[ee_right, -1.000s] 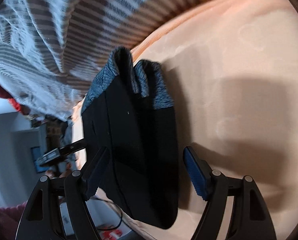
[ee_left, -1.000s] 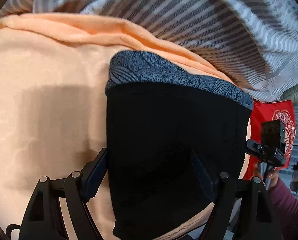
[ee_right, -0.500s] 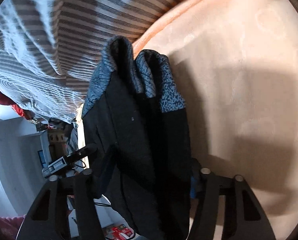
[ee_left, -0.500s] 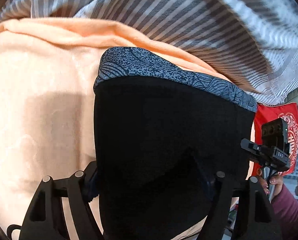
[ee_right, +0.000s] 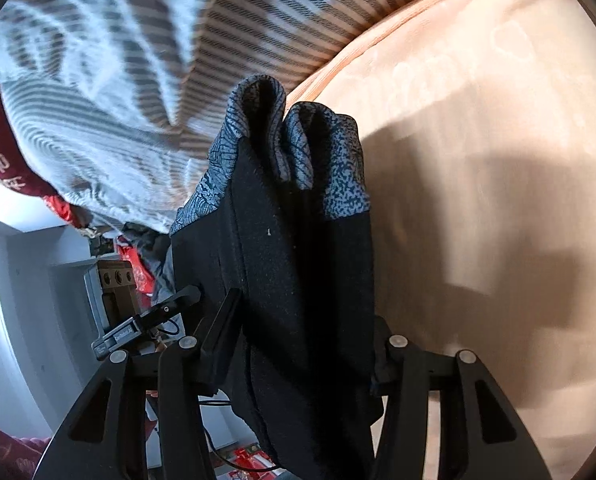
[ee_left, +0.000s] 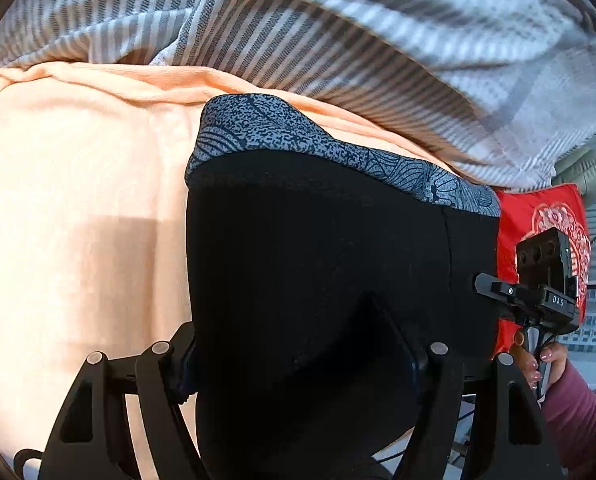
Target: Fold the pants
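Both tongs, left tongs (ee_left: 298, 364) and right tongs (ee_right: 301, 344), are now clamping the pants (ee_left: 321, 264), lifting; thick folds are maybe slipping out, lower middle.

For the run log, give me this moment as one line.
left hand-held gripper: shut on black pants | right hand-held gripper: shut on black pants | peach sheet

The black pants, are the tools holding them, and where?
Yes. The left tool and right tool each pinch the black pants by the bunched dark cloth, below the blue patterned waistband.

Left gripper (ee_left: 298, 364) and right gripper (ee_right: 301, 344) both angle downward, jaws just closed and clamped tight on cloth.
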Action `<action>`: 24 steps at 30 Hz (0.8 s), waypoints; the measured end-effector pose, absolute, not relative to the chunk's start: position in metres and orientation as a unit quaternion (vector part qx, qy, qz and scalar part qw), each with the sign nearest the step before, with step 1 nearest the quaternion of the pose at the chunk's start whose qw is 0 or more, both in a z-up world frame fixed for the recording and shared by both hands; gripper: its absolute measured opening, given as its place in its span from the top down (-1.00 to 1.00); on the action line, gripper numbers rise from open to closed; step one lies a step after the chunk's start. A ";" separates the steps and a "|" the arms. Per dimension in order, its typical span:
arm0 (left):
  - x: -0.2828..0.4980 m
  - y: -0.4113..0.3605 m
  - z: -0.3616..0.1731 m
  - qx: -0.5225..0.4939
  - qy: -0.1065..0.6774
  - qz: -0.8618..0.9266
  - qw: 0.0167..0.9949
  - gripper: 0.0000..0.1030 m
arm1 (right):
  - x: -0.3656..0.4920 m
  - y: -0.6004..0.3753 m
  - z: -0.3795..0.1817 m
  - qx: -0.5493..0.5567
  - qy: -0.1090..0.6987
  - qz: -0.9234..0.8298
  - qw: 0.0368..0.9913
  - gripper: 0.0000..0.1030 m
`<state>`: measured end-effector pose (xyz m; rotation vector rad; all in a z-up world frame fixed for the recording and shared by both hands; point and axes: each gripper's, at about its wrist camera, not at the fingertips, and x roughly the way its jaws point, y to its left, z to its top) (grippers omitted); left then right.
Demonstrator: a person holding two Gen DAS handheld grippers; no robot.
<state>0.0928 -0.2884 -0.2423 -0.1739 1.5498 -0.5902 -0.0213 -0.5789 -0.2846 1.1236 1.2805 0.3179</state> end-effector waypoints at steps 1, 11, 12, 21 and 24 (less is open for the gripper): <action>0.087 -0.286 -0.238 -0.076 0.688 -0.261 0.673 -0.47 | -0.026 -0.577 -0.281 0.494 0.564 0.142 0.646 -0.04; 0.034 -0.276 -0.255 -0.060 0.704 -0.244 0.665 -0.47 | -0.082 -0.560 -0.283 0.494 0.577 0.110 0.642 -0.04; 0.032 -0.272 -0.263 -0.060 0.708 -0.241 0.661 -0.47 | -0.085 -0.560 -0.285 0.490 0.580 0.104 0.642 -0.04; 0.022 -0.248 -0.261 -0.012 0.691 -0.176 0.701 -0.47 | -0.093 -0.549 -0.261 0.369 0.621 0.017 0.691 -0.17; 0.018 -0.238 -0.244 -0.001 0.675 -0.163 0.719 -0.47 | -0.104 -0.550 -0.244 0.344 0.619 -0.019 0.706 -0.17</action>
